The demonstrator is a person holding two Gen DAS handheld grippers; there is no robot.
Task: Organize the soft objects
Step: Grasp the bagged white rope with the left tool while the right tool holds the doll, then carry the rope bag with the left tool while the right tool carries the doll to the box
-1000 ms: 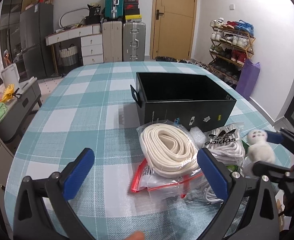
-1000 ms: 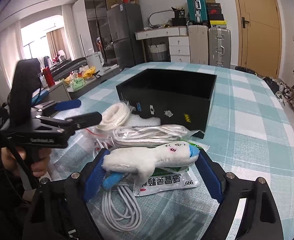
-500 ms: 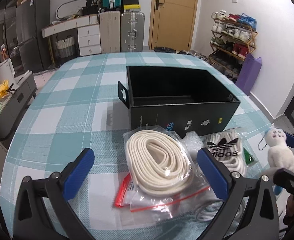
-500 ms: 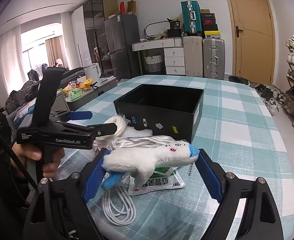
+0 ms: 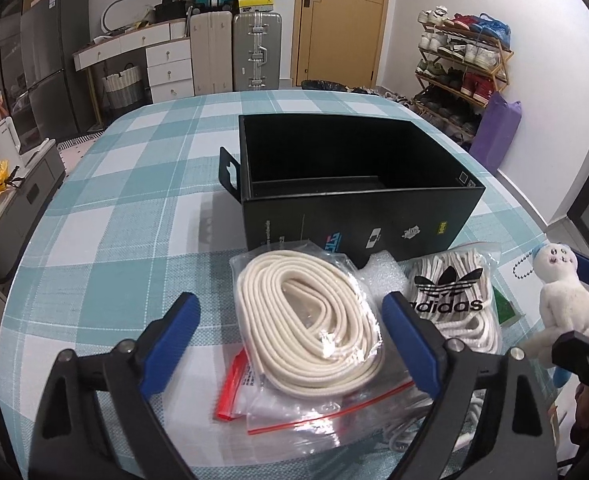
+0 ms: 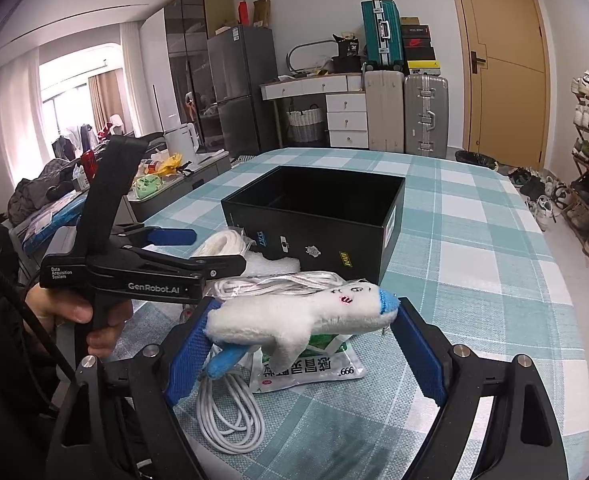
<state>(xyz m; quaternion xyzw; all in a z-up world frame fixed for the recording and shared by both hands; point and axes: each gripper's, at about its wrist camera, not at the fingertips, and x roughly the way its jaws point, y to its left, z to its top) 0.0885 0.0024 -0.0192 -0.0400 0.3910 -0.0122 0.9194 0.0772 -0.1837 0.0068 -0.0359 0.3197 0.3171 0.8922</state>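
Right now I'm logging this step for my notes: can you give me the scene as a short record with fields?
surface: table with teal checked cloth
container: black box, open top, nothing visible inside
right gripper: shut on white plush toy, held off the table
left gripper: open, jaws just been closing, over bagged cream rope, pads not pressing it
beside rope: adidas bag
under toy: white cable, green printed packet
packed so far: nothing
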